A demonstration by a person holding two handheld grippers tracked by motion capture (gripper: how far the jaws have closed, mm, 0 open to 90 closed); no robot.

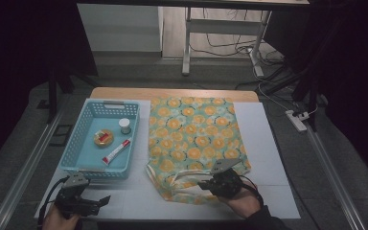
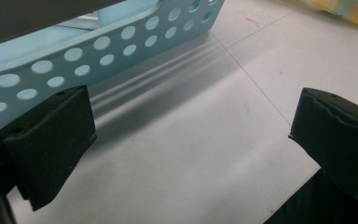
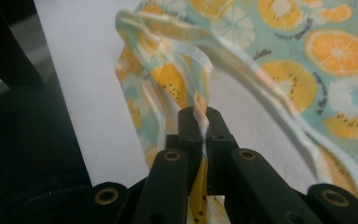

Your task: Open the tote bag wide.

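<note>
Blue basket [image 1: 82,136] beside left gripper [image 1: 98,201] — jaws wide, empty; right gripper [image 1: 206,184] pinches bag [image 1: 194,134] handle.

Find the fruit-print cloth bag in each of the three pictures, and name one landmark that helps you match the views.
High view: the fruit-print cloth bag lies flat at centre, right of the blue basket.
Left gripper view: a corner of it at top right, beyond the basket wall.
Right gripper view: it spreads across the upper right, its strap pinched in the right gripper.
Shared landmark: the white table mat.
</note>
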